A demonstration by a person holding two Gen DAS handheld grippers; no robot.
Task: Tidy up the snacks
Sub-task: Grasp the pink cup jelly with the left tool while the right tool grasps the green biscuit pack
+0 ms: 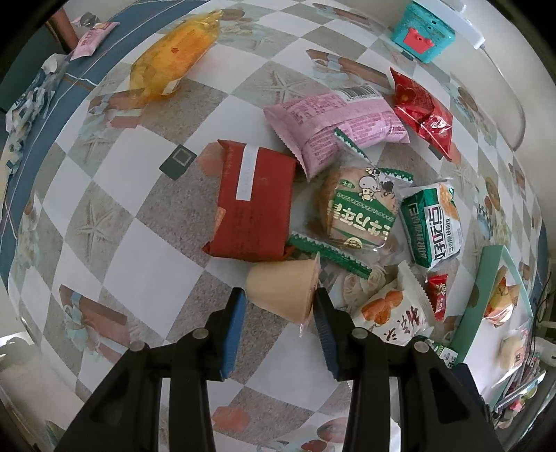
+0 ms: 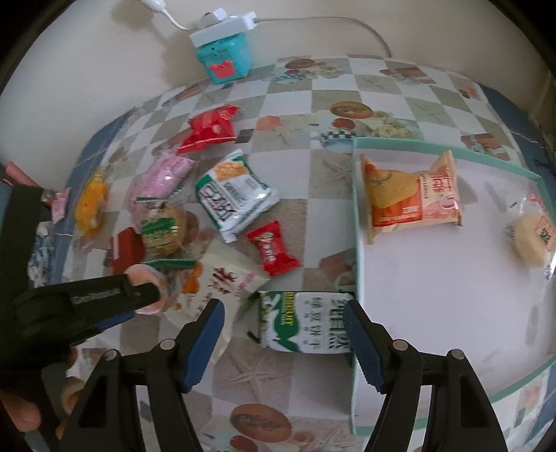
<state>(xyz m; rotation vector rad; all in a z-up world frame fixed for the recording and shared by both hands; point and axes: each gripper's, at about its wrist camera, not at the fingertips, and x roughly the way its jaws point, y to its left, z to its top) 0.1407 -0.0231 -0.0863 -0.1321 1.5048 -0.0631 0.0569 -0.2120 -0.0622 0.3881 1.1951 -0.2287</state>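
Note:
Snack packets lie scattered on a checkered tablecloth. My left gripper (image 1: 279, 306) is open around a peach jelly cup (image 1: 283, 290) lying on its side, one pad on each side of it. Beside it lie a dark red packet (image 1: 252, 198), a pink packet (image 1: 333, 128), a green-and-clear bun packet (image 1: 361, 208) and a green-white packet (image 1: 432, 222). My right gripper (image 2: 285, 325) is open over a white-green biscuit packet (image 2: 302, 321) lying against the wall of the teal tray (image 2: 358, 222). The tray holds an orange packet (image 2: 410, 194) and a wrapped pastry (image 2: 530, 236).
A teal box (image 2: 226, 59) with a white power strip (image 2: 222, 24) on top stands at the wall. A yellow packet (image 1: 173, 55) and a small pink packet (image 1: 92, 38) lie far left. A red bag (image 2: 210, 128) and a red candy (image 2: 272, 248) lie mid-table.

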